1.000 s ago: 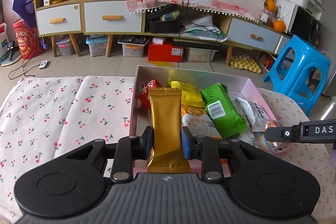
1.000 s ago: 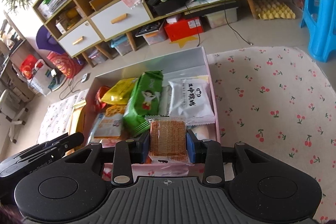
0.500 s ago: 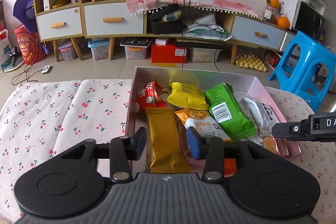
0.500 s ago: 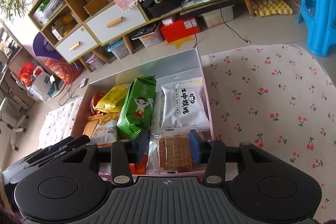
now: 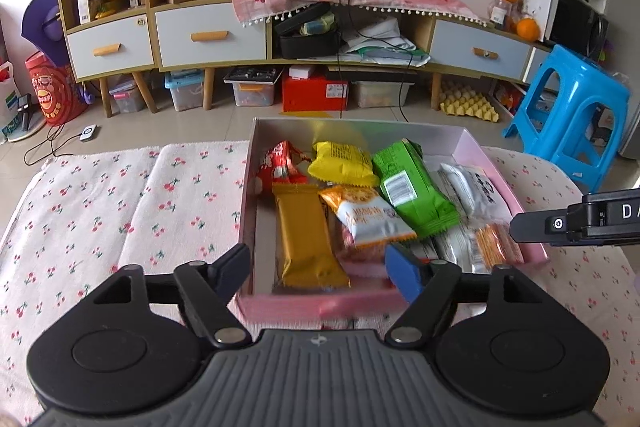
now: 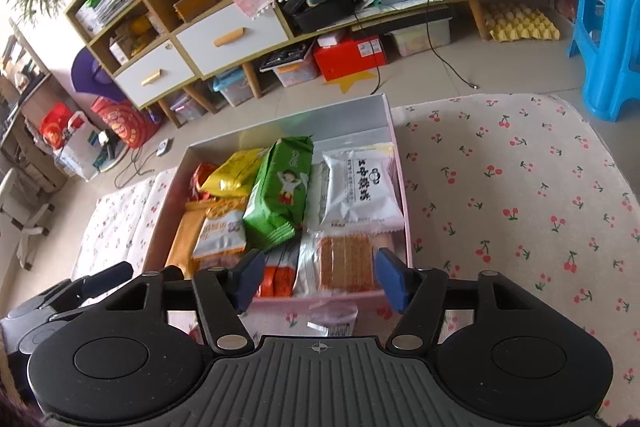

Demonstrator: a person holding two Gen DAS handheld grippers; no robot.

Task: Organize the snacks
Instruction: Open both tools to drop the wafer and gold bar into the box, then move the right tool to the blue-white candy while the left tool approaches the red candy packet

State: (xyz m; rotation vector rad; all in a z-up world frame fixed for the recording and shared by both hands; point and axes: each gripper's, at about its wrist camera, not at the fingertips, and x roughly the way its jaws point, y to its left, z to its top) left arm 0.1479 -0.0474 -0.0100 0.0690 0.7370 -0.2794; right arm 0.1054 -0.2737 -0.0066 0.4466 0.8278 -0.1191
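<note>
A pink box (image 5: pixel 360 303) (image 6: pixel 406 211) on the cherry-print cloth holds several snacks. A gold bar (image 5: pixel 306 235) lies at its left, beside red (image 5: pixel 280 167), yellow (image 5: pixel 344 163), orange-white (image 5: pixel 368 217) and green (image 5: pixel 412 187) packs. A clear cracker pack (image 6: pixel 346 259) lies at the near right by a white pack (image 6: pixel 358 193). My left gripper (image 5: pixel 322 269) is open over the box's near wall, empty. My right gripper (image 6: pixel 320 277) is open over the near wall, empty, above the cracker pack.
A small wrapped snack (image 6: pixel 334 319) lies on the cloth (image 6: pixel 520 187) just in front of the box. A blue stool (image 5: pixel 568 115) stands at the right. Low cabinets (image 5: pixel 200 35) and floor bins lie beyond the table edge.
Both grippers opened wide and drew back. The gold bar and the cracker pack, held a second ago, now lie in the box.
</note>
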